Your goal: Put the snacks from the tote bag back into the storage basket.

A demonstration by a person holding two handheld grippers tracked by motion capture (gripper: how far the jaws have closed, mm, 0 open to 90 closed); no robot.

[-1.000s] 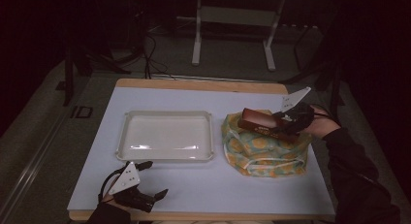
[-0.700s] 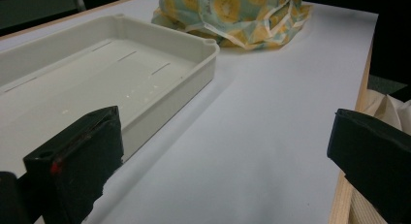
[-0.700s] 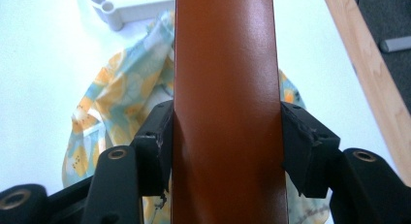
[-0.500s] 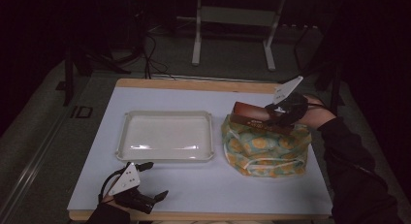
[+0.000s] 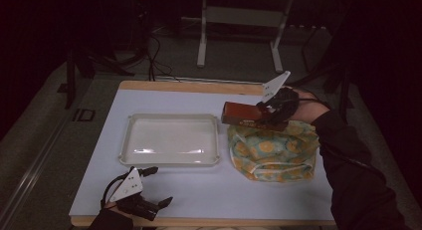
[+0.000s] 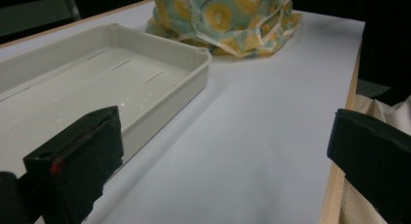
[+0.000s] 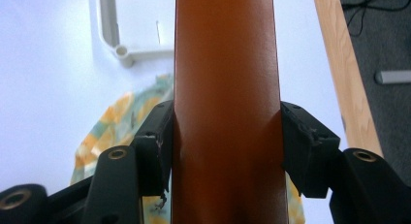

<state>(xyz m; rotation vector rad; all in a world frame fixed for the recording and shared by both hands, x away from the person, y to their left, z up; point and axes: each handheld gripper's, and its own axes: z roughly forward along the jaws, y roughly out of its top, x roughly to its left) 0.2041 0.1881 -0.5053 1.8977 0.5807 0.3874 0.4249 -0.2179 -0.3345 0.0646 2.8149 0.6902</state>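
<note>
You are working at a white rectangular tabletop (image 5: pixel 209 190) with a pale wooden edge, in a dim room with grey flooring and a metal stand's legs (image 5: pixel 239 41) behind it. A shallow cream plastic tray (image 5: pixel 170 139) is sitting near the middle, and just beside it a crumpled cloth bag with a yellow citrus print (image 5: pixel 273 150) is lying on the surface. Your right gripper (image 5: pixel 259 115) is hovering over that bag's far edge, its jaws pinching a smooth reddish-brown oblong case (image 5: pixel 241 113) by both sides, the case pointing toward the tray. Your left gripper (image 5: pixel 158 185) is resting at the near edge, jaws spread wide, touching nothing.
</note>
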